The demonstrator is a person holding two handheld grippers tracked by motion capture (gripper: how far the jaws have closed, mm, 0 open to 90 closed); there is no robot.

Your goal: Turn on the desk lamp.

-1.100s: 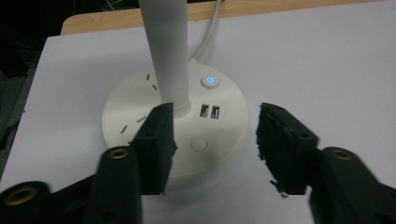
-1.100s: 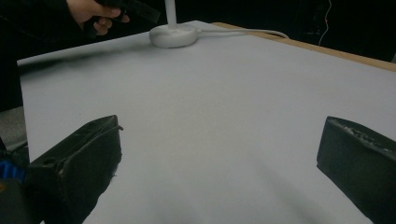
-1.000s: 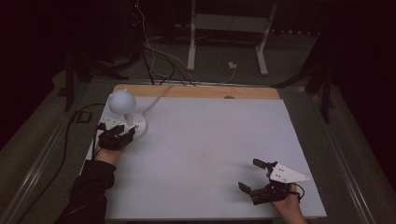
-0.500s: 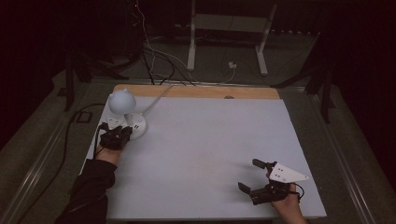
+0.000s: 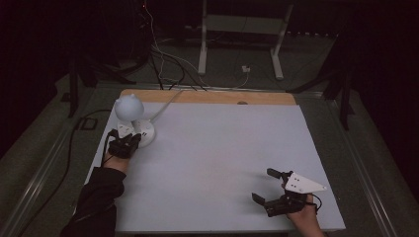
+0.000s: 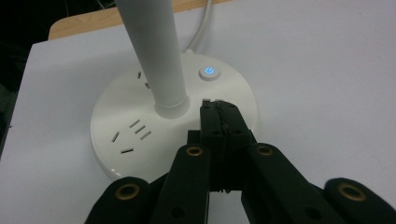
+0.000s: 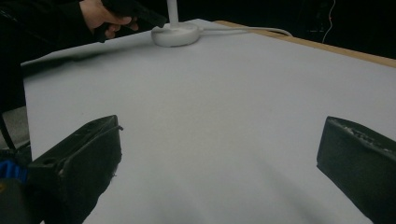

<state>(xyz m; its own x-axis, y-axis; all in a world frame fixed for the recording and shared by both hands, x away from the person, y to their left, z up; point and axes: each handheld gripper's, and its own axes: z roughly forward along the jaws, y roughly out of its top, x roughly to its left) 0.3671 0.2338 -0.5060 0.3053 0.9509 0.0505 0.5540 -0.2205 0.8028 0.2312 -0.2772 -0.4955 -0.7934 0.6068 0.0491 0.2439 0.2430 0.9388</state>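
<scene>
High view, surface: a pale sheet (image 5: 212, 163) covers it, with a wooden strip (image 5: 207, 97) bare along the far edge.
High view, lamp: a white desk lamp (image 5: 132, 118) with a round head stands at the far left corner, its cord trailing off the far edge.
High view, left tongs: the left tongs (image 5: 129, 142) reach onto the near side of the lamp's base, a dark sleeve (image 5: 96, 197) behind the hand.
High view, right tongs: the right tongs (image 5: 267, 186) sit near the front right corner, jaws spread wide, gripping nothing, a grey three-cornered plate (image 5: 304, 183) on top.
Left gripper view, left tongs: the left tongs (image 6: 219, 109) have jaws pressed together, tips over the round white base (image 6: 116, 126), just beside the stem (image 6: 154, 51).
Left gripper view, button: a blue-lit power button (image 6: 208, 72) sits beyond the tips; whether they touch the base I cannot tell.
Left gripper view, sockets: slots (image 6: 133, 133) are cut into the base top.
Right gripper view, right tongs: the right tongs (image 7: 219, 154) have jaws far apart over bare sheet.
Right gripper view, far off: the lamp base (image 7: 175, 33) with the other hand (image 7: 100, 16) by it.
</scene>
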